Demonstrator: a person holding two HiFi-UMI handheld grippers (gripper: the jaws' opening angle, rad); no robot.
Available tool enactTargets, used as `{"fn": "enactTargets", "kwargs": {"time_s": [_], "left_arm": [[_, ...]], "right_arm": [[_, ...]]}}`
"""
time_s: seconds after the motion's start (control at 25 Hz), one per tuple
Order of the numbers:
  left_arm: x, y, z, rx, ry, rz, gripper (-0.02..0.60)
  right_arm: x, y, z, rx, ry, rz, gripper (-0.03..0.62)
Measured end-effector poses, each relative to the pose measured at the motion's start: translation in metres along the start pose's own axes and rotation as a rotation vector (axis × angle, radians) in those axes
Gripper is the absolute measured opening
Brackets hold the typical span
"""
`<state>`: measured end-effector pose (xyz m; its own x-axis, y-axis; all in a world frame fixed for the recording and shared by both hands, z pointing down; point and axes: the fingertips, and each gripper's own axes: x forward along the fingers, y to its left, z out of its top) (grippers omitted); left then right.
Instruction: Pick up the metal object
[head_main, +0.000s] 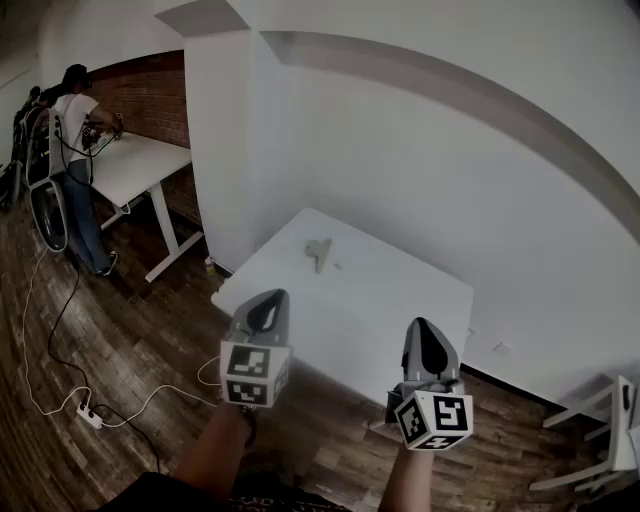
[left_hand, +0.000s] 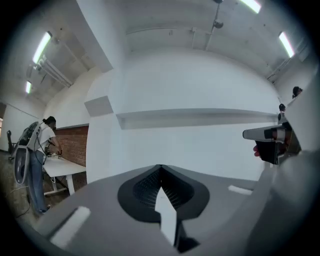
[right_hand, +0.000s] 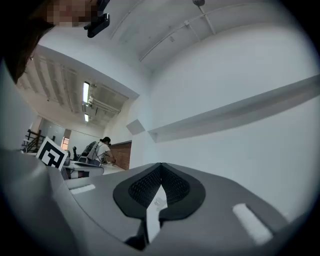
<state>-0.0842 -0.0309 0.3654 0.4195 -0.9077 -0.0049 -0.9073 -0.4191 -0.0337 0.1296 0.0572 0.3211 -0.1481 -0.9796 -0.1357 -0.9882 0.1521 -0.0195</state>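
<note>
Both the left gripper (head_main: 268, 302) and the right gripper (head_main: 425, 332) hang shut and empty short of the surface (head_main: 385, 305) — open one wide before you reach for the metal object (head_main: 318, 252), lying well ahead near the far edge.

metal object (head_main: 318, 252) on table (head_main: 420, 300), wall (head_main: 430, 170) behind

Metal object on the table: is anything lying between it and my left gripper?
No. In the head view, only bare white table lies between the metal object and the shut left gripper.
</note>
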Motion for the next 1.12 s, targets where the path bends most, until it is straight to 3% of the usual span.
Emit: {"fn": "enactTargets", "kwargs": {"time_s": [0.24,0.44,0.68,1.12], "left_arm": [[0.058,0.015,-0.019,-0.016,0.012,-0.023,0.000],[0.143,0.036,-0.033,-0.009,0.029,-0.077,0.000],[0.236,0.058,-0.020,0.026,0.007,-0.139,0.000],[0.309,0.064,-0.032,0.027,0.028,-0.162,0.000]], "right_arm": [[0.049,-0.016,-0.024,-0.015,0.036,-0.023,0.011],[0.123,-0.037,-0.032,-0.022,0.005,-0.053,0.011],[0.204,-0.066,-0.028,-0.053,-0.040,-0.113,0.011],[0.261,-0.097,-0.034,-0.059,-0.029,-0.140,0.011]]}}
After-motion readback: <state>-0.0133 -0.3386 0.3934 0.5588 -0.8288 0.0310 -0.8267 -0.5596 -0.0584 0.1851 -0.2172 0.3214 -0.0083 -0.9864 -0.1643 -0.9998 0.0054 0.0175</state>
